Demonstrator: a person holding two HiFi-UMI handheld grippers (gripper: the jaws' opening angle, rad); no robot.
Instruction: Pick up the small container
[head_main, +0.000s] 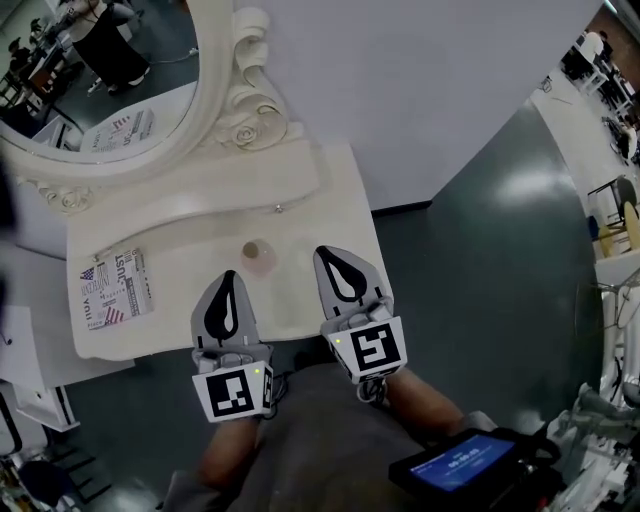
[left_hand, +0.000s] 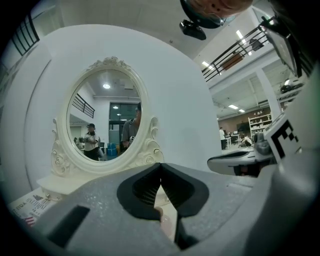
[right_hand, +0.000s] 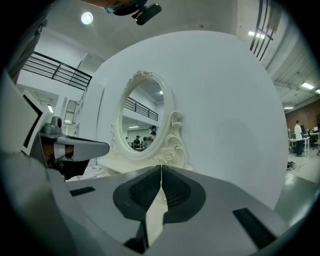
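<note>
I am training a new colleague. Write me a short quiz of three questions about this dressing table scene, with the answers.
1. True or false: the left gripper holds the small container.
2. In the head view, on which side of the table does the printed packet lie? A left, B right, C centre.
3. Fill in: the jaws of the right gripper are ____.
Key: 1 false; 2 A; 3 shut.
</note>
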